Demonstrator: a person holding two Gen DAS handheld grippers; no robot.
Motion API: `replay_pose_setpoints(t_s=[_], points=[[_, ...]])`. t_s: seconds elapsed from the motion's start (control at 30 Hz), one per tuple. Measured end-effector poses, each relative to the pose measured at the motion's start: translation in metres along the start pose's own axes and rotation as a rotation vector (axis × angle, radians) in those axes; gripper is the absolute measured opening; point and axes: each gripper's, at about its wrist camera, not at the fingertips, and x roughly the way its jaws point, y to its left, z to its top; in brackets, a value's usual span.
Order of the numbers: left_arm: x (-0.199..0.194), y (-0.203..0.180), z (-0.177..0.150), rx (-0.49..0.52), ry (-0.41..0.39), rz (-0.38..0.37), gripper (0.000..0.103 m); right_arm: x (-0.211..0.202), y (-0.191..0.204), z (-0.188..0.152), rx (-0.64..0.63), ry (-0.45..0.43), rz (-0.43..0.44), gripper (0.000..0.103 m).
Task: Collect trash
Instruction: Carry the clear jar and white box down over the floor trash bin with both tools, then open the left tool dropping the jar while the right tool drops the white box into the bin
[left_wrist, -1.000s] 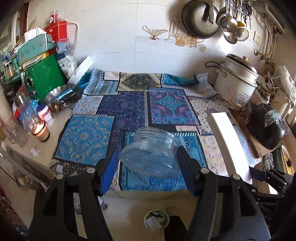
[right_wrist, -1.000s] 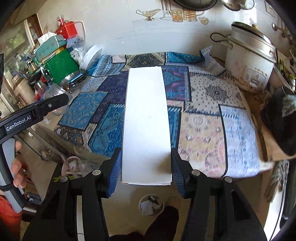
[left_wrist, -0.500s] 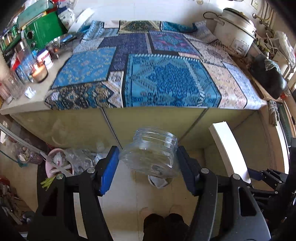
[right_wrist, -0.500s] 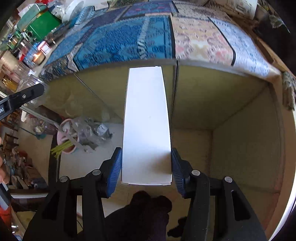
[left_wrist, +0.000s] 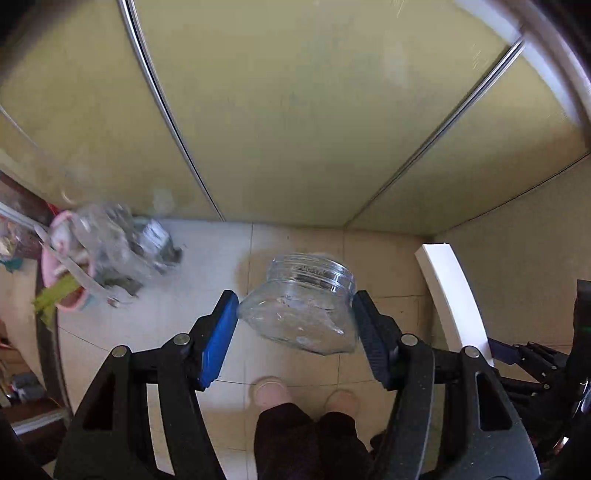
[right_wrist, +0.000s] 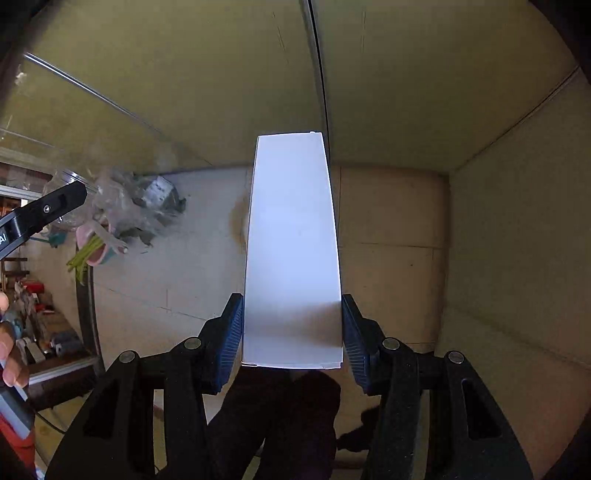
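Observation:
My left gripper (left_wrist: 295, 325) is shut on a clear plastic jar (left_wrist: 301, 304), held tilted above the tiled floor in front of the cabinet. My right gripper (right_wrist: 291, 332) is shut on a long white box (right_wrist: 291, 243) that points forward toward the cabinet base. The white box also shows at the right of the left wrist view (left_wrist: 452, 302). One finger of the left gripper shows at the left of the right wrist view (right_wrist: 40, 214).
Yellow-green cabinet doors (left_wrist: 295, 110) fill the upper view. A pile of clear plastic bags and a pink tub (left_wrist: 99, 258) lies on the floor at the left, also in the right wrist view (right_wrist: 122, 214). The person's feet (left_wrist: 306, 398) stand below the jar.
Both grippers have dropped from above the patterned countertop to floor level in front of the cabinet, still holding the jar and the box. The countertop has left both views.

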Motion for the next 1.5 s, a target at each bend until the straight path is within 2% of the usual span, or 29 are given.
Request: replay_pose_setpoints(t_s=[0.2,0.3,0.5,0.6,0.7,0.8,0.97,1.2,1.4,1.5], points=[[0.123,0.008,-0.030,-0.026,0.059,-0.041,0.063,0.122,-0.015,0.004,0.006,0.075,0.021,0.048],[0.183,0.009,-0.044,-0.033,0.094,-0.069,0.063,0.168,-0.020,0.006,0.020,0.094,0.030,0.048],[0.273,0.010,-0.060,-0.060,0.143,-0.092,0.063,0.224,-0.029,0.017,0.026,0.056,0.054,0.048],[0.299,0.012,-0.062,-0.092,0.164,-0.115,0.063,0.242,-0.031,0.026,0.025,0.050,0.087,0.048],[0.316,0.010,-0.064,-0.108,0.170,-0.127,0.063,0.254,-0.034,0.033,0.031,0.039,0.112,0.048],[0.330,0.010,-0.067,-0.124,0.182,-0.145,0.063,0.264,-0.035,0.036,0.012,0.028,0.099,0.048],[0.341,0.010,-0.068,-0.107,0.195,-0.150,0.063,0.284,-0.034,0.038,-0.008,0.071,0.116,0.050],[0.342,0.008,-0.063,-0.097,0.209,-0.147,0.063,0.280,-0.043,0.032,0.015,0.093,0.150,0.050],[0.313,0.007,-0.056,-0.070,0.194,-0.130,0.063,0.242,-0.047,0.030,0.033,0.056,0.145,0.050],[0.277,0.004,-0.048,-0.061,0.176,-0.130,0.063,0.205,-0.048,0.029,0.040,0.019,0.129,0.050]])
